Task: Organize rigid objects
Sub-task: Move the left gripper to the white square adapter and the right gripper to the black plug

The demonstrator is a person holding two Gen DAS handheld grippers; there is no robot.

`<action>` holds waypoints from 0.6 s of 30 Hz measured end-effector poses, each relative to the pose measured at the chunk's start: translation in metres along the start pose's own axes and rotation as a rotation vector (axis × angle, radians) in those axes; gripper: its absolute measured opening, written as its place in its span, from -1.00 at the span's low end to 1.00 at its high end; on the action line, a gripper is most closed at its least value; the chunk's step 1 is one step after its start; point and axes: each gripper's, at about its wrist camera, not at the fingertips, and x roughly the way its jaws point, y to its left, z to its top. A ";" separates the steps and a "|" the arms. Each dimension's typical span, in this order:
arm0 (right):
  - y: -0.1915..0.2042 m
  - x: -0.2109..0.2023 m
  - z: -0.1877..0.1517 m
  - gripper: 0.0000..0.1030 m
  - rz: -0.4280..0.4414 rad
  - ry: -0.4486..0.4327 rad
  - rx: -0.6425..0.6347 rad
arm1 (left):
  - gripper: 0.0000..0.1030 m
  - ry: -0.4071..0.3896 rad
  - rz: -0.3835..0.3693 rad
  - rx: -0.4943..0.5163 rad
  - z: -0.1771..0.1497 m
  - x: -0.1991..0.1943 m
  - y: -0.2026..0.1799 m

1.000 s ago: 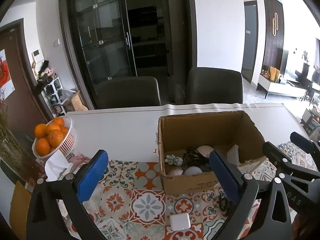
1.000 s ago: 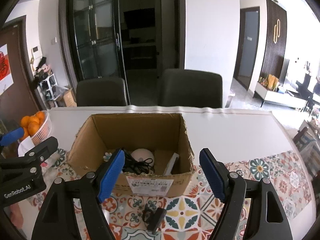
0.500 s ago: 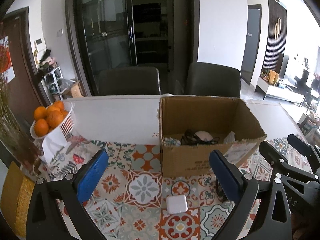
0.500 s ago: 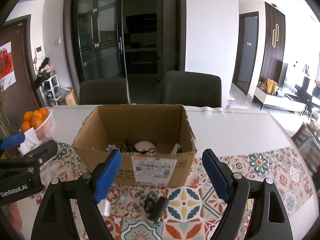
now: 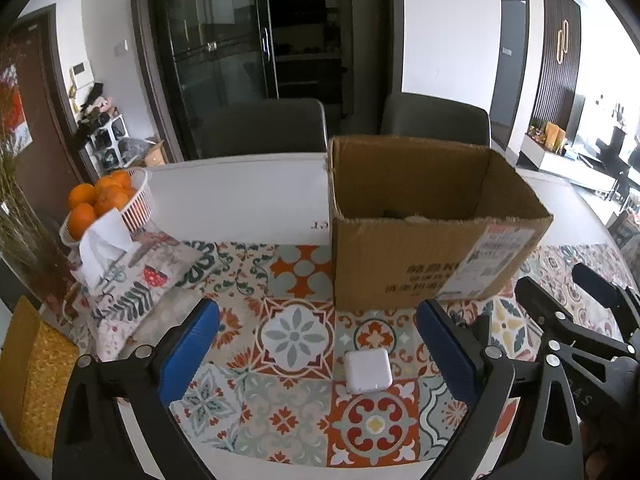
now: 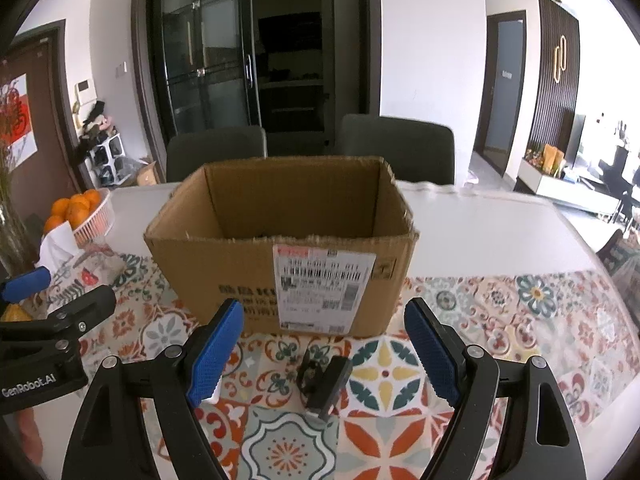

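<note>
An open cardboard box (image 5: 420, 256) stands on the patterned tablecloth; it also shows in the right wrist view (image 6: 280, 248). A white square charger (image 5: 367, 370) lies in front of the box, between the fingers of my open, empty left gripper (image 5: 318, 354). A black charger with a coiled cable (image 6: 326, 380) lies in front of the box, between the fingers of my open, empty right gripper (image 6: 324, 354). The box's contents are mostly hidden behind its front wall.
A white basket of oranges (image 5: 108, 200) and a floral tissue pouch (image 5: 132, 276) sit at the left. Two dark chairs (image 6: 396, 144) stand behind the white table (image 5: 240, 196). The right gripper's body (image 5: 580, 332) shows at the right of the left wrist view.
Both grippers have dropped lower and pulled back toward the table's near side. The view into the box is lost. The two chargers now sit between the fingers.
</note>
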 end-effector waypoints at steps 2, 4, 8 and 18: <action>0.000 0.004 -0.006 0.60 0.006 0.011 0.005 | 0.95 0.010 0.002 -0.001 -0.006 0.004 0.000; 0.001 0.007 -0.012 0.60 0.014 0.017 0.005 | 0.95 0.028 -0.007 -0.010 -0.012 0.008 0.001; 0.001 0.017 -0.023 0.60 0.028 0.042 0.010 | 0.95 0.074 -0.024 -0.026 -0.022 0.020 0.001; 0.001 0.051 -0.045 0.59 0.038 0.125 0.016 | 0.95 0.142 0.003 -0.027 -0.042 0.051 -0.001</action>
